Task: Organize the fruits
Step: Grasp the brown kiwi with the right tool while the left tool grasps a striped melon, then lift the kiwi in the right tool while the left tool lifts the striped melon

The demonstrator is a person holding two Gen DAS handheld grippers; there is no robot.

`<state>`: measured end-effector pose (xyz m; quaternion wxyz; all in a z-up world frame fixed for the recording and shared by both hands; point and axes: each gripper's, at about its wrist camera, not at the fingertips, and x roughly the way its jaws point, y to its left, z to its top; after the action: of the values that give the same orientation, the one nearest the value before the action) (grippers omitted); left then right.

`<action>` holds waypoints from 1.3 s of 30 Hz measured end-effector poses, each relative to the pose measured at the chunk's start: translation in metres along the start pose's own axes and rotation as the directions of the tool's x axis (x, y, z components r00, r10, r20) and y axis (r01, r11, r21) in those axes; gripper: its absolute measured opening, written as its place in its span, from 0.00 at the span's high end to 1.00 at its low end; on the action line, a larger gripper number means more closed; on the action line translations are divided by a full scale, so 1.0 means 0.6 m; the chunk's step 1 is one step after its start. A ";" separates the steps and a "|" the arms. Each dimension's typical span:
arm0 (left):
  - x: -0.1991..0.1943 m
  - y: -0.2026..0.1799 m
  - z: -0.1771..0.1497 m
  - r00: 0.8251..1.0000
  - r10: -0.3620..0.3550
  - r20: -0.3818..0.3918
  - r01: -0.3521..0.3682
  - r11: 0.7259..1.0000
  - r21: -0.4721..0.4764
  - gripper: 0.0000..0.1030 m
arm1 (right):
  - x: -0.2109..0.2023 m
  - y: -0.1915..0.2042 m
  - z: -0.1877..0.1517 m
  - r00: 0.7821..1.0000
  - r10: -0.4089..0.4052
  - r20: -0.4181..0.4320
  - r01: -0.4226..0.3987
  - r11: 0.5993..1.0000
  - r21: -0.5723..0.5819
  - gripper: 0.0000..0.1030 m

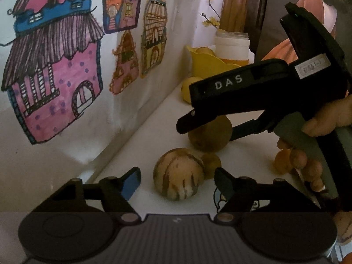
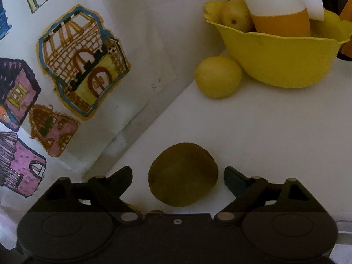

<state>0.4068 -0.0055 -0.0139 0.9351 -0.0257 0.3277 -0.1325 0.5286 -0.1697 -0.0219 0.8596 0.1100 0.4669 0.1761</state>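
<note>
Loose on the counter (image 2: pixel 275 132): one kiwi (image 2: pixel 183 175), one lemon (image 2: pixel 217 77), one striped round fruit (image 1: pixel 178 175) and one small brownish fruit (image 1: pixel 211 165). One yellow bowl (image 2: pixel 283 59) holds one white-capped jar (image 2: pixel 277 6) and at least one yellow fruit (image 2: pixel 235 15).

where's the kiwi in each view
Left wrist view: the kiwi sits right of centre on the white table, partly behind the right gripper, beyond the striped ball.
Right wrist view: kiwi low centre, between the open fingers.
Shared landmark: the yellow bowl with a lemon beside it.
</note>
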 end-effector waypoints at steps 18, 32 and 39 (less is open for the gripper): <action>0.001 0.015 -0.001 1.000 -0.025 0.005 0.026 0.997 -0.075 0.48 | -0.016 0.001 -0.023 0.998 -0.045 0.046 0.045 0.999 -0.015 0.28; -0.014 0.011 -0.007 1.000 -0.018 -0.005 0.018 0.996 -0.082 0.50 | -0.032 0.008 -0.042 0.998 -0.015 0.056 0.015 1.000 -0.007 0.36; -0.038 0.009 -0.031 1.000 -0.028 0.002 0.028 0.997 -0.069 0.50 | -0.056 -0.004 -0.072 0.998 0.026 0.058 -0.028 0.999 0.036 0.36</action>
<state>0.3794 0.0064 -0.0152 0.9319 -0.0628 0.3311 -0.1341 0.4759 -0.1845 -0.0207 0.8681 0.1369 0.4436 0.1758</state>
